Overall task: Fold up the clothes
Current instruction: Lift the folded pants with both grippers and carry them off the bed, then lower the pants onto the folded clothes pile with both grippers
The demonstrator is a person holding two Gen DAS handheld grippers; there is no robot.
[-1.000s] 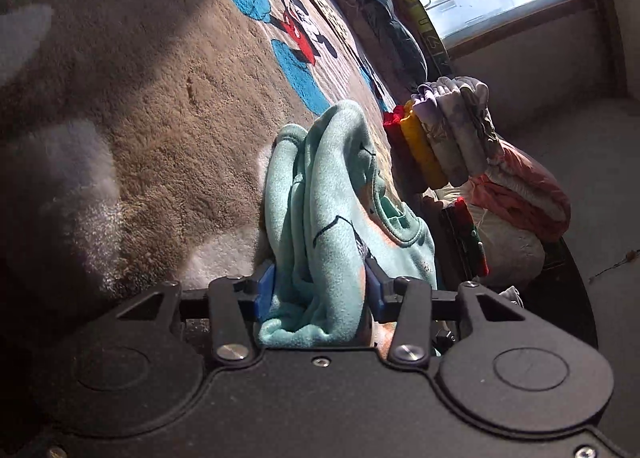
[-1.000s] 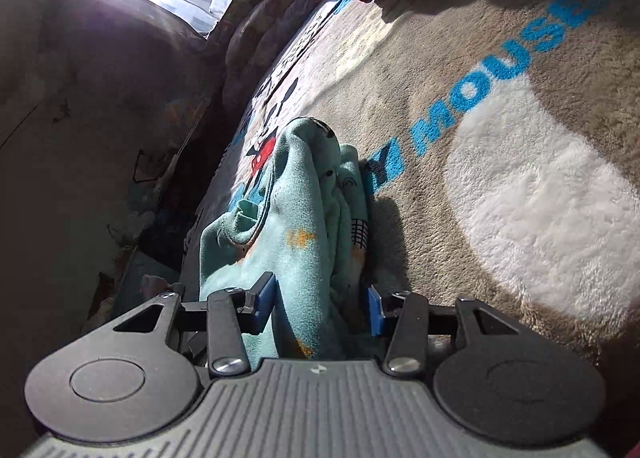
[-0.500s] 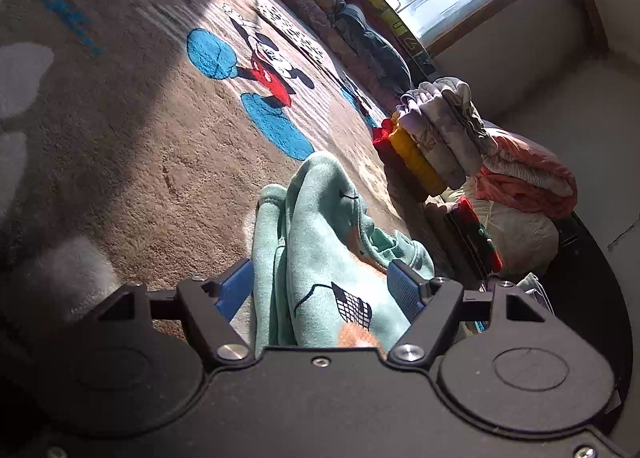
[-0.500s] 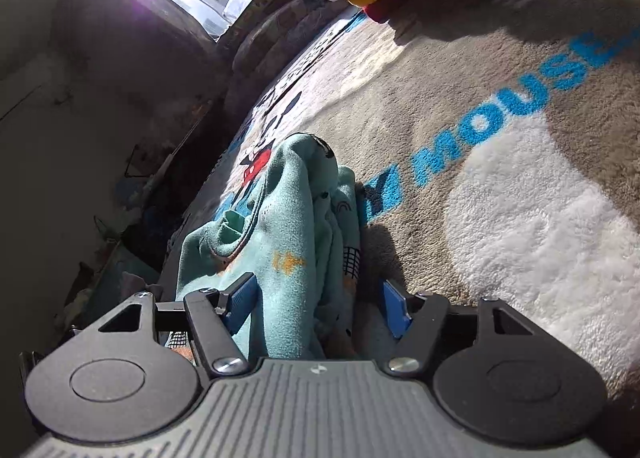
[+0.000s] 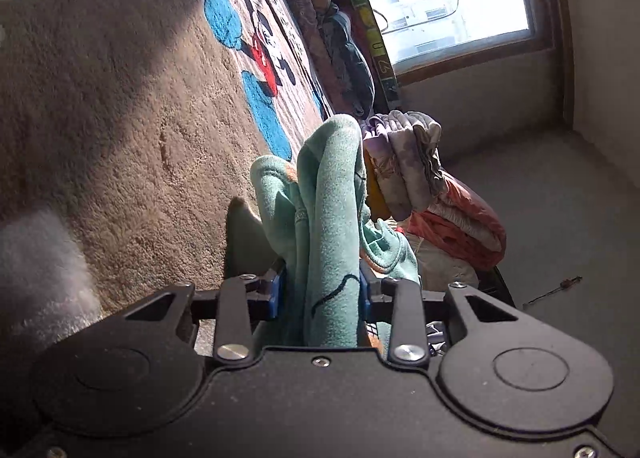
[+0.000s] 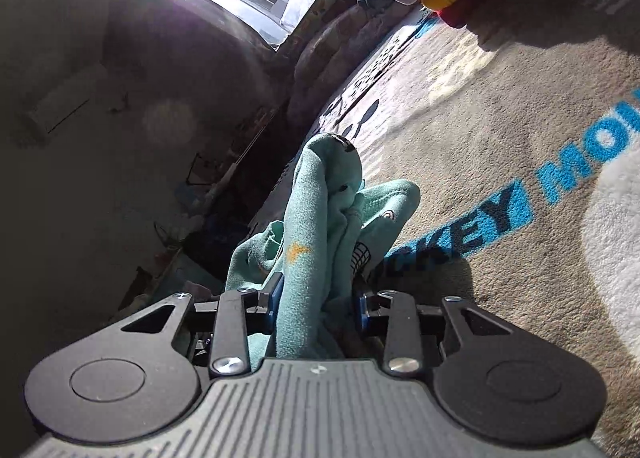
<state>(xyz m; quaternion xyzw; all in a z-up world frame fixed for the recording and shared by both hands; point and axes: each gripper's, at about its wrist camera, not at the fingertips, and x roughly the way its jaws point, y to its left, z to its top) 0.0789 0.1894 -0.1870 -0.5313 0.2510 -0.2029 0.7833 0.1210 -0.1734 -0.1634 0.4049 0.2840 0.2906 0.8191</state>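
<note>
Both my jaws, parted half a second ago, are now clamping the bunched teal top [image 5: 328, 226] again, holding it over the rug [image 5: 120, 130], probably to carry it stackward.

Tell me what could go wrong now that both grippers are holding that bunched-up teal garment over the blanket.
1. The left gripper and right gripper each pinch a thick wad of the teal garment, so layers may slip out unevenly and spoil the fold.
2. The garment hangs close to the pile of folded clothes; swinging it could knock that pile.
3. Loose folds trail toward the blanket and might drag on its plush surface.
</note>
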